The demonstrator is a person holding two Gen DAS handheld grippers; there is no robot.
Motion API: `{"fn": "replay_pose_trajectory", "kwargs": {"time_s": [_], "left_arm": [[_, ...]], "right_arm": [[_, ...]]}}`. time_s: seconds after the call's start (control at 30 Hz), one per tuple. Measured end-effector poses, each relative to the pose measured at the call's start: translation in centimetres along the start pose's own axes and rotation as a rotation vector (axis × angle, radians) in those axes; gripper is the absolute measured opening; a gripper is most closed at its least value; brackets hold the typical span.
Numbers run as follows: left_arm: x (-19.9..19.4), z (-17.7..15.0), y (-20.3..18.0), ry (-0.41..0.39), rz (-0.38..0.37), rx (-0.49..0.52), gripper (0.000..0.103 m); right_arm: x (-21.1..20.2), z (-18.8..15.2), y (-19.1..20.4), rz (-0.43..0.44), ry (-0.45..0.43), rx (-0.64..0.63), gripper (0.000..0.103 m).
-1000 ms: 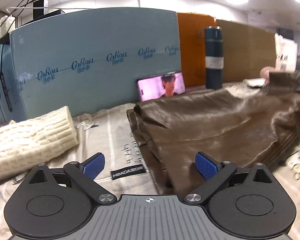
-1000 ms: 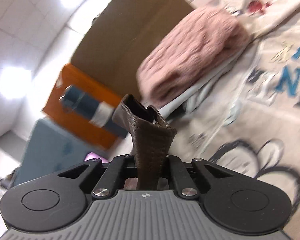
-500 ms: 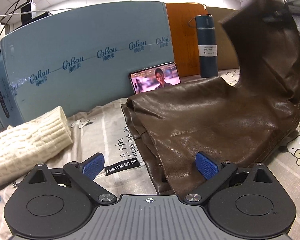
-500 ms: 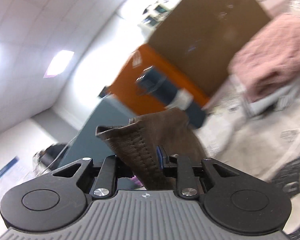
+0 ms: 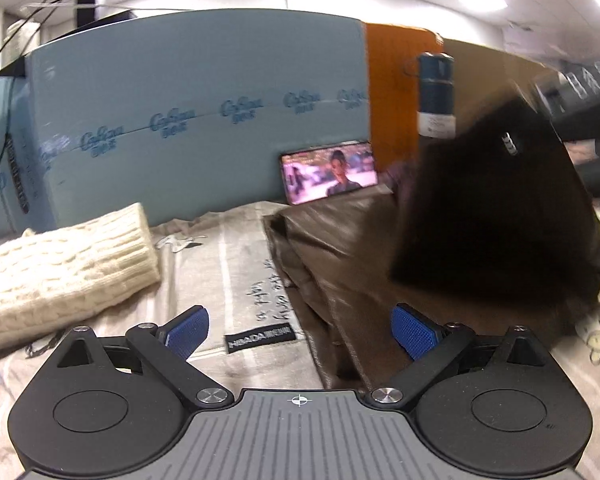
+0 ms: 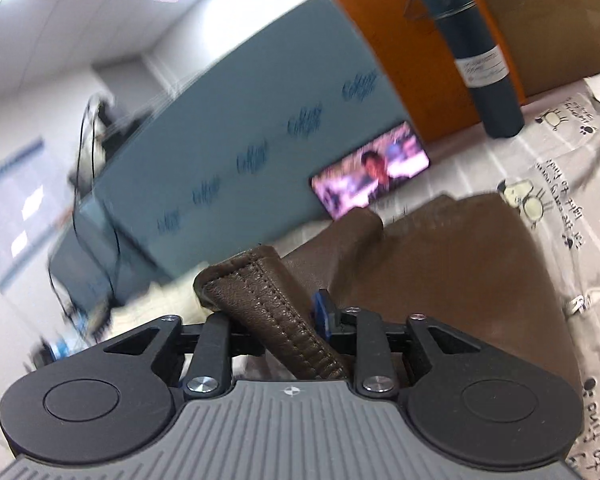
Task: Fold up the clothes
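Brown leather garment (image 5: 340,256) lies folded on the printed cloth, glossy and creased, layered edges facing left. One stitched end (image 6: 272,304) is lifted off the pile, a dark flap (image 5: 496,208) hanging blurred above its right side.

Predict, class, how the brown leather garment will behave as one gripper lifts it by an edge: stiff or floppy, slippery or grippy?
The brown leather garment probably drapes heavily: the part lifted by the right gripper hangs as a broad flap. Its glossy surface suggests layers may slide. The thick stitched edge likely gives the pads a secure hold.
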State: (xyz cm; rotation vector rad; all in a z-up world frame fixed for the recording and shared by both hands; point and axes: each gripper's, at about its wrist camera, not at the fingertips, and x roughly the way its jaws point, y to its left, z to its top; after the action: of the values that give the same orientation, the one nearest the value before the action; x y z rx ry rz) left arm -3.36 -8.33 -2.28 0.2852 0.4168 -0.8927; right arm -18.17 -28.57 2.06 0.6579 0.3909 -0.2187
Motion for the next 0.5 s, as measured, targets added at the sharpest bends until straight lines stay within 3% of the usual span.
{"fn": "replay_pose_trajectory", "kwargs": {"time_s": [0.07,0.23,0.33,0.4,0.5], "left_arm": [[-0.1,0.0,0.5,-0.011,0.016,-0.032,0.1],[-0.3,0.3,1.5,-0.053,0.047,-0.099,0.1],[-0.8,0.6,2.7,-0.098,0.023,-0.195,0.099],[-1.4,0.9,3.9,-0.132,-0.08,-0.323,0.099],[-1.7,1.5,5.3,-0.13,-0.337,-0.496,0.099]], "right_arm": [[-0.1,-0.8,-0.2,0.02,0.031,-0.036,0.059],[-0.9,-1.9,-0.2,0.1,0.154,-0.183,0.088],[-0.8,-2.5,-0.4,0.147,0.266,-0.262,0.094],[-1.2,-2.7,-0.6,0.175,0.293,-0.292,0.094],[-2.2,-2.3,-1.0,0.229,0.302,-0.325,0.094]]}}
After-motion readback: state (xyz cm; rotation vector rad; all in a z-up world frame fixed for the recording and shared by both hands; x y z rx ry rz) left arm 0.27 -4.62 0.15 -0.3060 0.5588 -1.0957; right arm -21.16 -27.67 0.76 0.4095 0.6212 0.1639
